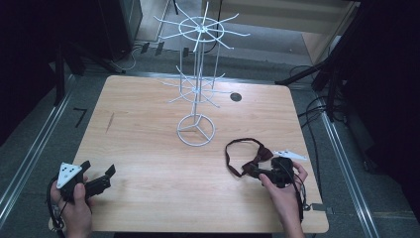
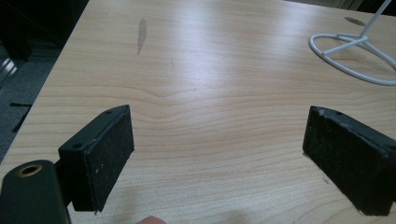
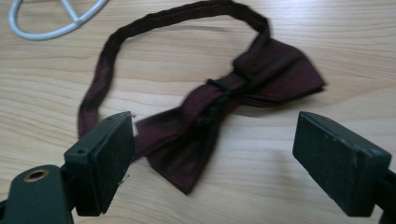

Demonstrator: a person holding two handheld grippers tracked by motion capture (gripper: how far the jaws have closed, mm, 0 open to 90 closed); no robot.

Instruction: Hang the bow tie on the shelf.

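A dark maroon bow tie (image 3: 219,112) with its neck strap looped behind it lies flat on the wooden table (image 1: 148,148); from above the bow tie (image 1: 257,156) sits at the right front. My right gripper (image 3: 212,161) is open, its jaws straddling the near wing of the bow without touching it. In the high view the right gripper (image 1: 260,171) points left at the bow. My left gripper (image 1: 101,174) rests open near the front left corner, and in its own view the left gripper (image 2: 217,149) has only bare wood between its pads.
A white wire display stand (image 1: 197,74) with radiating hooks rises from a ring base (image 1: 196,130) at the table's centre. A small dark round hole (image 1: 236,97) lies behind it. A white tag (image 1: 289,154) lies right of the bow tie. Dark floor and cables surround the table.
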